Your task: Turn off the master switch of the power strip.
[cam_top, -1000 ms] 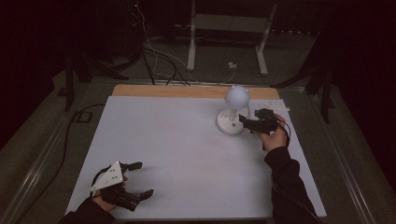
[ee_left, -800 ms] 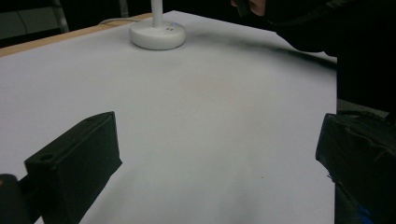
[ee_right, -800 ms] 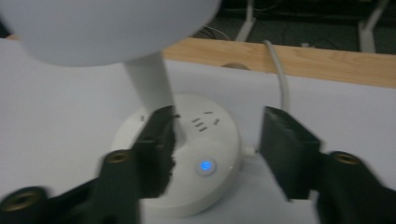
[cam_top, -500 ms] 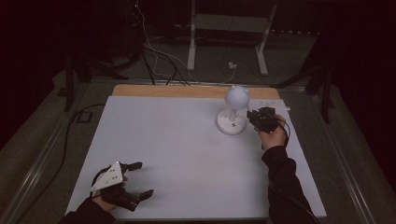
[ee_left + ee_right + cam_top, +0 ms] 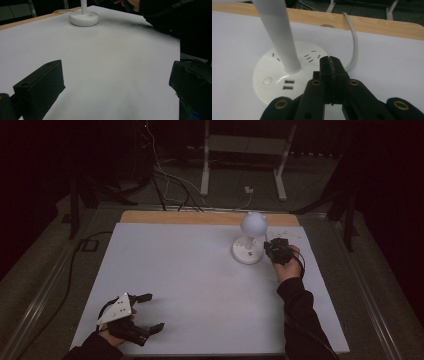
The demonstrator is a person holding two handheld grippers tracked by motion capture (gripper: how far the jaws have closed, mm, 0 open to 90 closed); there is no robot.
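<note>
- White lamp (image 5: 249,241) with a round base, a thin upright stem and a globe head stands toward the far right of the white table (image 5: 190,285), close to the wooden strip along the far edge
- Seen from my right gripper view, the lamp base (image 5: 287,75) lies just ahead and to the left of my right gripper (image 5: 331,67), whose jaws are pressed together with nothing between them
- The tip of that gripper hangs over the rim of the base, near the socket slots and the two USB ports; whether it touches the base I cannot tell
- A white cable (image 5: 354,40) curves away from the lamp base toward the wooden edge
- From the high view, my right gripper (image 5: 276,251) sits just beside the lamp on its right, my right hand (image 5: 288,268) wrapped around it and the dark-sleeved forearm reaching up from the near edge
- My left gripper (image 5: 144,311) is well apart from the lamp, at the near left corner of the table, low over the surface with its jaws spread wide and empty
- From my left gripper view, the lamp base (image 5: 84,18) stands far ahead across the bare white surface
</note>
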